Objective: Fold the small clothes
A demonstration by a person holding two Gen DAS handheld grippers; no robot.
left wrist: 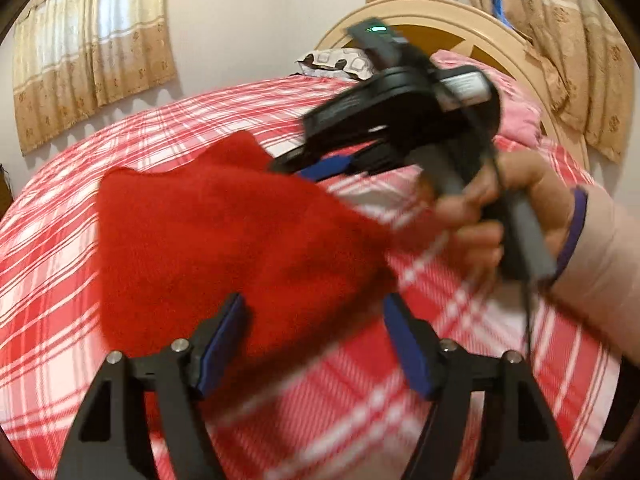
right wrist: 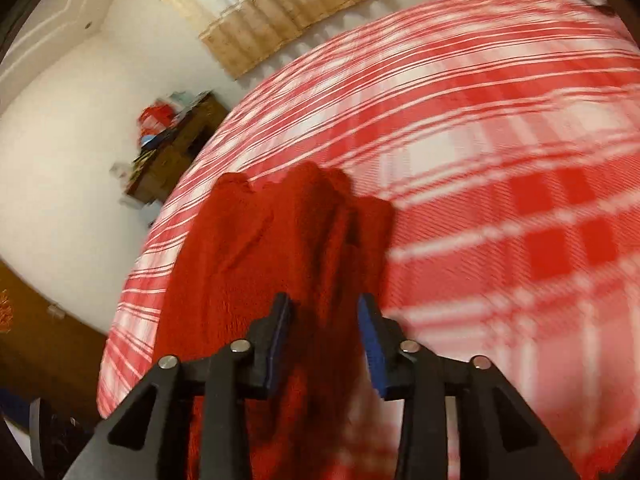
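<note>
A small red fleecy garment [left wrist: 224, 236] lies rumpled on the red and white checked bedspread [left wrist: 460, 360]. My left gripper [left wrist: 314, 300] stands open over the garment's near edge, and its blue pads [left wrist: 224, 344] do not touch the cloth. In the right wrist view the garment [right wrist: 248, 264] runs in folds up the bed and passes between the jaws of my right gripper [right wrist: 325, 300], which are apart and not pressing on it. From the left wrist view the right gripper [left wrist: 320, 166] sits at the garment's far right edge, held by a hand [left wrist: 504, 216]. Both views are blurred.
A rounded wooden headboard [left wrist: 500, 36], a patterned pillow [left wrist: 336, 62] and a pink blanket [left wrist: 516, 112] are at the head of the bed. Curtains [left wrist: 92, 64] hang on the wall. A wooden cabinet [right wrist: 176, 152] with things on top stands beside the bed.
</note>
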